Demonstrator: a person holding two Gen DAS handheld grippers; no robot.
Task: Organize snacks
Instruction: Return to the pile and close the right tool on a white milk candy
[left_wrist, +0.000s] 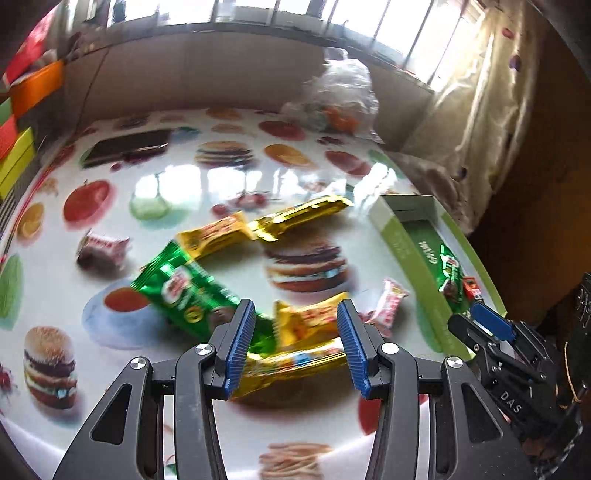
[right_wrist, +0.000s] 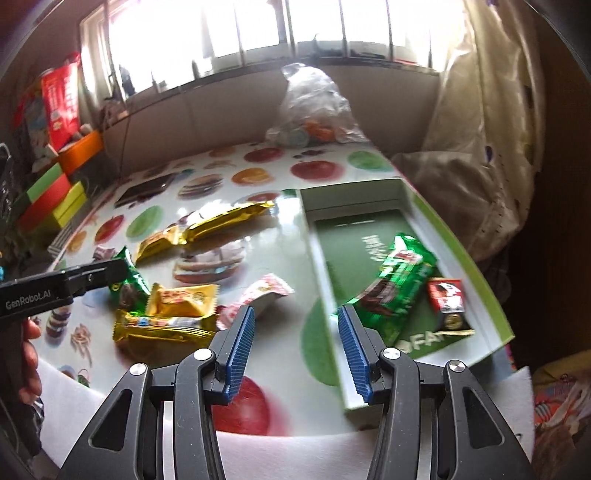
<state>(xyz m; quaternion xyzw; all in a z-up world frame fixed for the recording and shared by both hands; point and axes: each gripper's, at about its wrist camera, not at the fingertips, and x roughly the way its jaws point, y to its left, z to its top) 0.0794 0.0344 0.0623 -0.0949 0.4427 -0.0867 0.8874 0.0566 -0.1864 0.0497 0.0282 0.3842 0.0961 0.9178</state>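
Several snacks lie on the fruit-print table (left_wrist: 207, 184). My left gripper (left_wrist: 297, 339) is open over a gold bar (left_wrist: 295, 365) and a yellow packet (left_wrist: 306, 321), pads clear of both. Around them lie a green packet (left_wrist: 184, 291), another yellow packet (left_wrist: 218, 236), a second gold bar (left_wrist: 306, 214) and two small red-and-white candies (left_wrist: 103, 247) (left_wrist: 388, 302). The green box (right_wrist: 321, 258) at the right holds a green wafer packet (right_wrist: 399, 280) and a small red packet (right_wrist: 448, 306). My right gripper (right_wrist: 295, 343) hangs open and empty by the box's left wall.
A clear plastic bag (right_wrist: 314, 107) with round items sits at the table's back edge. A dark flat object (left_wrist: 129, 147) lies at the back left. Coloured boxes (right_wrist: 51, 199) are stacked beyond the left edge, a curtain (right_wrist: 480, 147) hangs on the right, and white foam (right_wrist: 295, 454) borders the front.
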